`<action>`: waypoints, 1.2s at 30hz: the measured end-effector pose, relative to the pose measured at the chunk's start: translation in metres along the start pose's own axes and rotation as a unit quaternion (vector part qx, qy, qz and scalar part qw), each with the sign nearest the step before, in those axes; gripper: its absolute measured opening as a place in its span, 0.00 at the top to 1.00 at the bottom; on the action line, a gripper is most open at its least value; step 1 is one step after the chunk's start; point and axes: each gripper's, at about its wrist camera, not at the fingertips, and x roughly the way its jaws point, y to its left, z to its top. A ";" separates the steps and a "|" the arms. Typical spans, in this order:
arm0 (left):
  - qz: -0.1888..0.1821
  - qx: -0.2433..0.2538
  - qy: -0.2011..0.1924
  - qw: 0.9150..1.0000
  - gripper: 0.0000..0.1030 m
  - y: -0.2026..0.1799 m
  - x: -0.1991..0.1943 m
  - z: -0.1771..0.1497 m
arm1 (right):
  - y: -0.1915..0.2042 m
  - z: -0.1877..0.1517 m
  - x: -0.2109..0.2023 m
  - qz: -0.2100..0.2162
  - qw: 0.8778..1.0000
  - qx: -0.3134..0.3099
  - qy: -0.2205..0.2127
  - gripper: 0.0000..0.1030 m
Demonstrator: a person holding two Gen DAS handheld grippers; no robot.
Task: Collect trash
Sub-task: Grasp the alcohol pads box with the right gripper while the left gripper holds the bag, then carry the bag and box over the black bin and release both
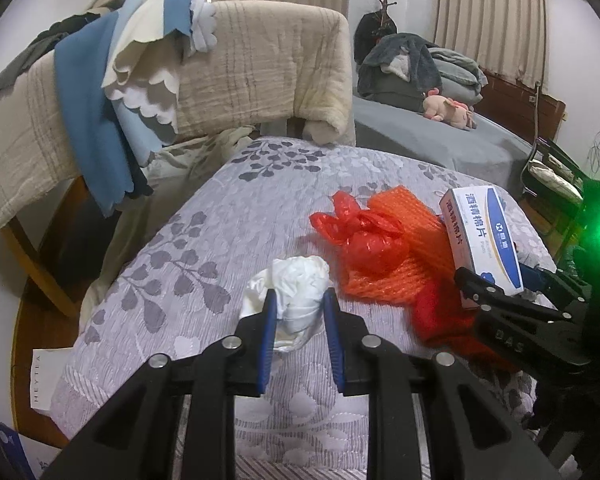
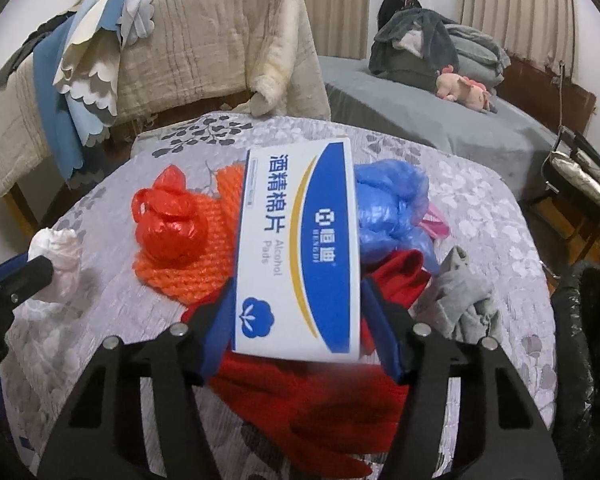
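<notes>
A crumpled white plastic bag [image 1: 290, 294] lies on the grey leaf-patterned mattress [image 1: 204, 240]. My left gripper [image 1: 300, 300] is shut on it, a blue pad on each side. It also shows in the right wrist view [image 2: 60, 264]. My right gripper [image 2: 298, 288] is shut on a white and blue alcohol pads box [image 2: 298, 248], held above a red cloth [image 2: 320, 408]; the box also shows in the left wrist view [image 1: 482, 236]. A knotted red bag [image 2: 168, 224] sits on orange foam netting [image 2: 204, 272]. A blue plastic bag [image 2: 392, 208] lies behind the box.
A grey sock [image 2: 464, 300] lies right of the red cloth. A black-lined bin [image 2: 588, 344] stands at the right edge. A chair draped with blankets [image 1: 236, 68] stands behind the mattress. A bed with a pink plush toy [image 2: 464, 88] is at the back right.
</notes>
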 end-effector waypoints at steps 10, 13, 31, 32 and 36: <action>-0.012 0.010 -0.007 1.000 0.77 -0.020 -0.005 0.006 | -0.031 0.010 -0.037 0.046 0.998 0.030 -0.005 0.43; -0.020 0.017 -0.012 1.000 0.77 -0.031 -0.009 0.011 | -0.042 0.011 -0.049 0.046 0.998 0.041 -0.009 0.43; -0.086 0.068 -0.056 0.992 0.77 -0.131 -0.050 0.033 | -0.123 0.003 -0.136 -0.003 0.995 0.088 -0.046 0.43; -0.091 0.072 -0.057 0.992 0.77 -0.137 -0.051 0.033 | -0.127 0.003 -0.140 -0.006 0.995 0.091 -0.047 0.43; -0.114 0.087 -0.060 0.988 0.77 -0.162 -0.057 0.034 | -0.153 -0.005 -0.160 -0.027 0.992 0.107 -0.054 0.43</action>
